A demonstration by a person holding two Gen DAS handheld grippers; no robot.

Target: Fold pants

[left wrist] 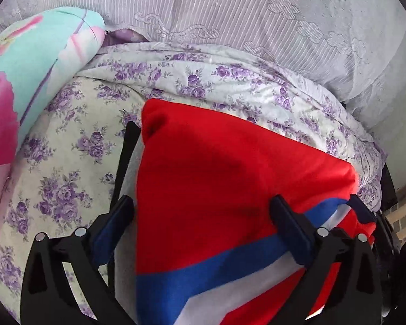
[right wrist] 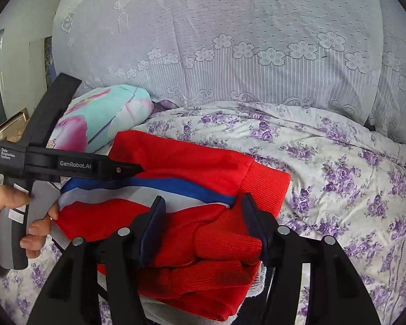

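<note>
Reading "GenRobot.AI" on left gripper (right wrist: pixel 138 168), spread wide, right gripper (right wrist: pixel 204 226) clamping red pants (right wrist: pixel 203 162).

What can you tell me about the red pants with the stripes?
The red fleecy pants with a blue and a white stripe down the side lie folded in a bundle on the purple-flowered quilt. Their ribbed knit cuffs stick out at one end. The right claw straddles the cuffs; the left claw stands wide open around the fabric.
</note>
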